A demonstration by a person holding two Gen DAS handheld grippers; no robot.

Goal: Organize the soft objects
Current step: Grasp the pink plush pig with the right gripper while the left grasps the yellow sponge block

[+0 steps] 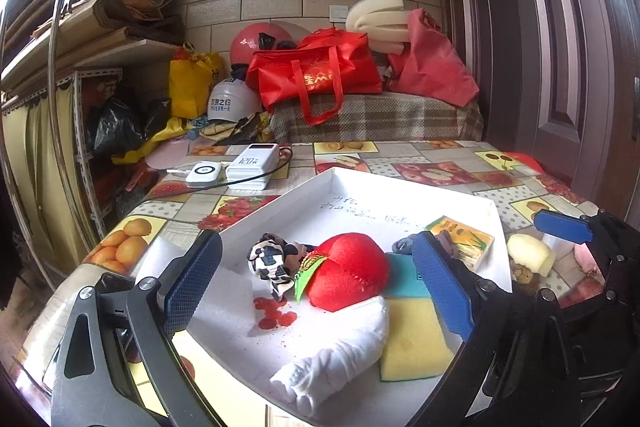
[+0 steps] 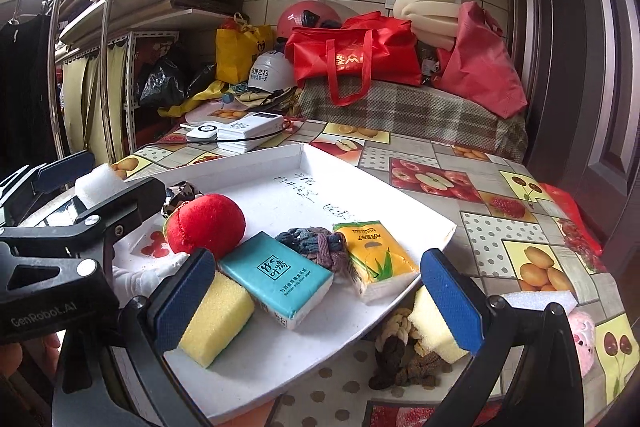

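Note:
A white tray (image 2: 400, 203) on the fruit-print table holds a red plush apple (image 1: 348, 271), a black-and-white patterned cloth (image 1: 272, 259), a rolled white towel (image 1: 340, 355), a yellow sponge (image 2: 216, 319), a teal tissue pack (image 2: 280, 275), a yellow tissue pack (image 2: 376, 259) and a knot of grey scrunchies (image 2: 316, 243). My left gripper (image 1: 316, 287) is open over the tray, its fingers either side of the plush apple and towel. My right gripper (image 2: 318, 299) is open at the tray's near corner, above the teal pack. Nothing is held.
Beside the tray's near right edge lie a second yellow sponge (image 2: 432, 327), a braided brown-and-cream rope (image 2: 400, 351), a pink plush (image 2: 584, 343) and white foam (image 2: 536, 301). Two white power banks (image 1: 252, 165) sit at the far left. Bags and helmets crowd the bench behind.

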